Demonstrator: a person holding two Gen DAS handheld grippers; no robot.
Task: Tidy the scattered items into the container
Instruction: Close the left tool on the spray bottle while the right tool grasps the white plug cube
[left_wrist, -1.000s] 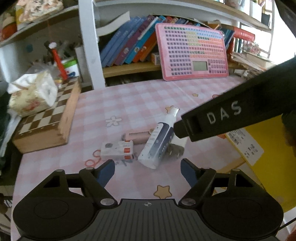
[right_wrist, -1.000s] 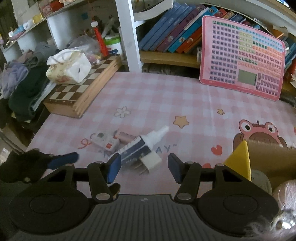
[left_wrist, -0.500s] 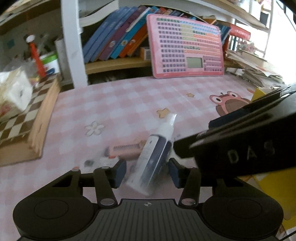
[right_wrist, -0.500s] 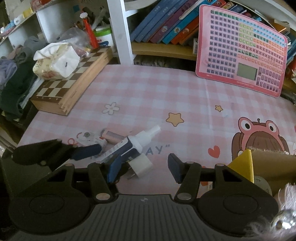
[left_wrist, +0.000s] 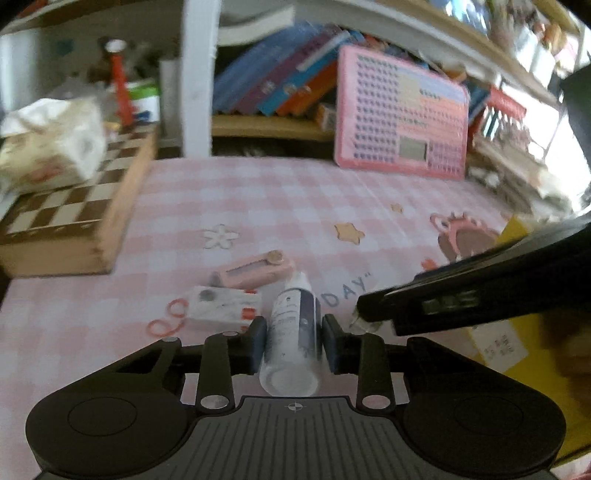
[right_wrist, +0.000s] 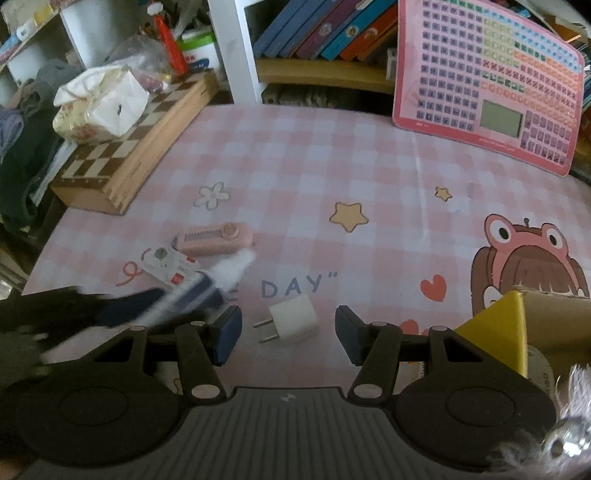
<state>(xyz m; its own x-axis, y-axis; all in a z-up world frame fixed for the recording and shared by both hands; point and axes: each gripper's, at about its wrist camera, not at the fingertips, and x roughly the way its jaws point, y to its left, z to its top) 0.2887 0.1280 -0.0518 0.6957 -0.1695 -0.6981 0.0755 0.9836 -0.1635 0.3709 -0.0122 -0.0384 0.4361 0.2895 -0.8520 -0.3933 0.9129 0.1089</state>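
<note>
My left gripper (left_wrist: 293, 341) is shut on a white and navy spray bottle (left_wrist: 293, 332), nozzle pointing away; in the right wrist view the bottle (right_wrist: 207, 286) is blurred and lifted off the table. A pink comb case (left_wrist: 255, 271) and a white card-like item (left_wrist: 223, 308) lie just beyond it. My right gripper (right_wrist: 288, 334) is open, its jaws either side of a white plug adapter (right_wrist: 291, 321) on the tablecloth. The yellow cardboard container (right_wrist: 517, 328) stands at the right.
A wooden chessboard box (right_wrist: 136, 147) with a tissue pack (right_wrist: 99, 105) sits at the left. A pink keyboard toy (right_wrist: 487, 81) leans against the bookshelf at the back. The right gripper's arm (left_wrist: 480, 299) crosses the left wrist view.
My left gripper has closed on the spray bottle and raised it, turning it to point away. My right gripper has moved forward over the plug adapter.
</note>
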